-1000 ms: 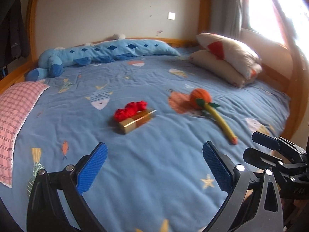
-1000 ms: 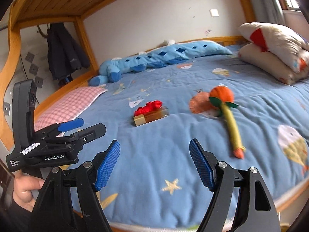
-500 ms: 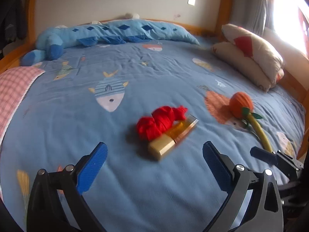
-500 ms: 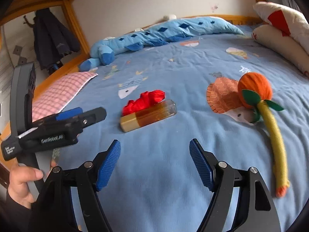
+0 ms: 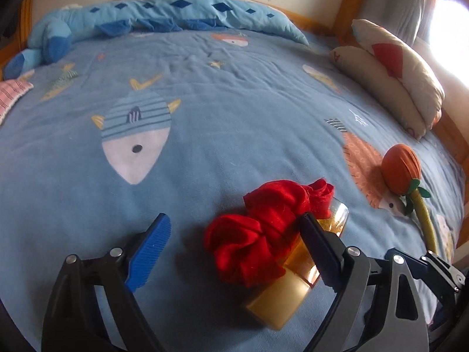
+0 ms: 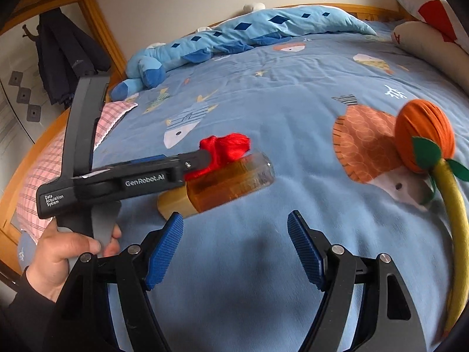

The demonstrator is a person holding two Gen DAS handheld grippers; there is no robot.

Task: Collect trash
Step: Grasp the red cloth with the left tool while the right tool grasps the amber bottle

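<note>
Trash lies on the bed (image 5: pixel 222 135): red crumpled wad (image 5: pixel 263 234) sits between my closing left gripper (image 5: pixel 234 246), untouched; bottle (image 6: pixel 222 184) runs lengthwise beside it, ahead of my spread right gripper (image 6: pixel 234 246).

Right gripper (image 6: pixel 234 246) at 6 o'clock, blue pads apart, nothing between them, over blue blanket (image 6: pixel 263 94). Left gripper (image 6: pixel 202 158) enters from 9 o'clock, held by a hand (image 6: pixel 67 252), jaws closing around red cloth (image 6: pixel 228 146). Cloth touches amber bottle (image 6: pixel 222 184), lying on its side at centre. Orange plush toy (image 6: pixel 422 138) at 3 o'clock; blue plush (image 6: pixel 234 35) at 12
</note>
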